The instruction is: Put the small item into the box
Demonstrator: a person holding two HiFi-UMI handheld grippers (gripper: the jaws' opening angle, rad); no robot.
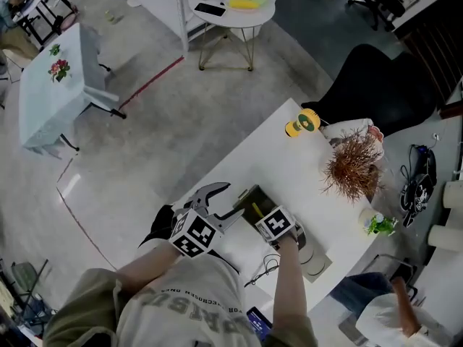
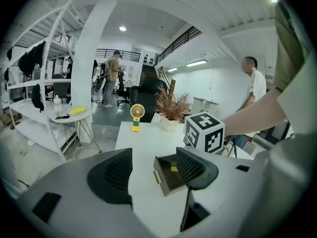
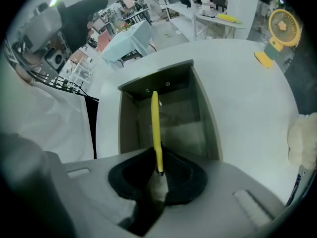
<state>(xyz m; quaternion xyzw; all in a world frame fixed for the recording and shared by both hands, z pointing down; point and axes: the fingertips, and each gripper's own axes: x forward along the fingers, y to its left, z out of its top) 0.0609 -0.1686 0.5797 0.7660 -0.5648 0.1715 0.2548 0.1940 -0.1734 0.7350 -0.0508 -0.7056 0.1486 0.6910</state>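
Observation:
A dark open box (image 1: 249, 196) lies on the white table (image 1: 289, 165). My right gripper (image 1: 265, 220) is shut on a thin yellow stick (image 3: 155, 128), which points down into the box (image 3: 198, 123); its tip is inside, above the box floor. In the left gripper view a yellow bit of the stick (image 2: 174, 169) shows inside the box (image 2: 166, 180), behind the right gripper's marker cube (image 2: 204, 132). My left gripper (image 1: 228, 199) stands open just left of the box, nothing between its fingers (image 2: 111, 175).
A small yellow fan (image 1: 302, 123) and a dried plant in a white pot (image 1: 354, 161) stand at the table's far end. A cable (image 1: 264, 270) lies near me. A round side table (image 1: 231, 9) and a light-blue table (image 1: 54, 85) stand on the floor beyond.

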